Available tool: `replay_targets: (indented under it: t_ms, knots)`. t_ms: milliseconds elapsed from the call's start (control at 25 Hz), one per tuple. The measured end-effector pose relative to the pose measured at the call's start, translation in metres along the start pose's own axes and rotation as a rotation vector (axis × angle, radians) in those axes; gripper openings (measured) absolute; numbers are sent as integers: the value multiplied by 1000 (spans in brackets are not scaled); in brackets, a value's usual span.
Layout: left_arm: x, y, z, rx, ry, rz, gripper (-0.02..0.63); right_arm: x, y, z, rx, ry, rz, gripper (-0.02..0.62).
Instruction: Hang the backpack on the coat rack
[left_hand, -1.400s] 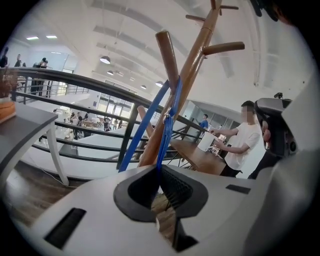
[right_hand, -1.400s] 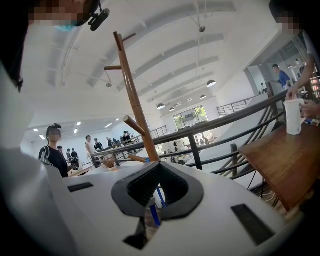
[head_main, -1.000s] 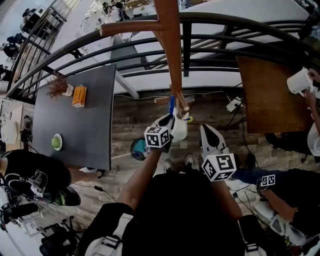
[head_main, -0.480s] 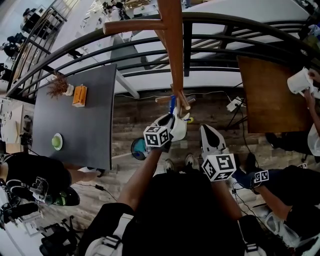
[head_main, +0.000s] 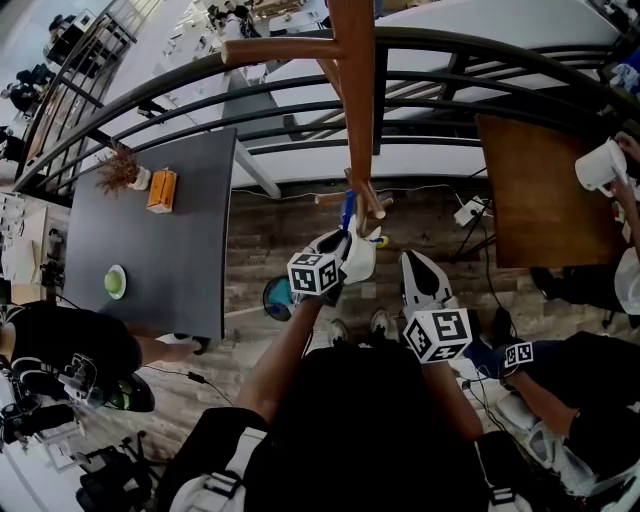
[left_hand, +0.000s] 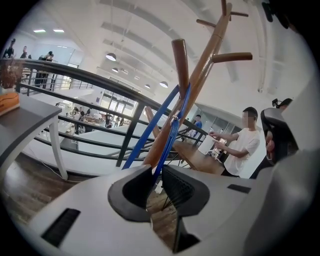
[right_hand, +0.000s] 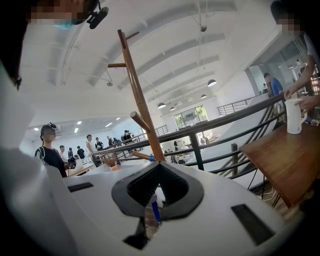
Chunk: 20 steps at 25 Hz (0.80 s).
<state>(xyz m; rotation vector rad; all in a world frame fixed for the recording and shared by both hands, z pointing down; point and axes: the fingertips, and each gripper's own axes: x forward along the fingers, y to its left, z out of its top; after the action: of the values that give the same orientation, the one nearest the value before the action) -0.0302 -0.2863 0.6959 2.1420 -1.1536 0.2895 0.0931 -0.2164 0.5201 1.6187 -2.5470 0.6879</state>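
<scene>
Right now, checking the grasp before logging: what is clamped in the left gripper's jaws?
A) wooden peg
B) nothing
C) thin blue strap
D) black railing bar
C: the left gripper is shut on the thin blue strap that runs up to the brown wooden coat rack.

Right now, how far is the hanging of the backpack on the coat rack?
Looks done: the blue strap seems looped over a lower peg of the coat rack. In hand: the left gripper grips it. Left: release. I cannot make out the backpack itself.
</scene>
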Motion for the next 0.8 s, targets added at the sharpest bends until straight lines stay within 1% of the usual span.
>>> replay_targets:
  t_ms: [200,360,600,800]
  knots:
    - [-3,-1,0,26,-2,22,54,-2,3,0,-1,-3,0,12]
    - [-10,1,4,25,-28,27,57,-5,5,-1,-3,-4,0,12]
    - [-18,9,-1,16,-34,56,57,-7,7,-3,-5,-3,5,12]
    - [-27,7,-1,13,-46,53,57,-7,13,-4,-11,-1,17,12]
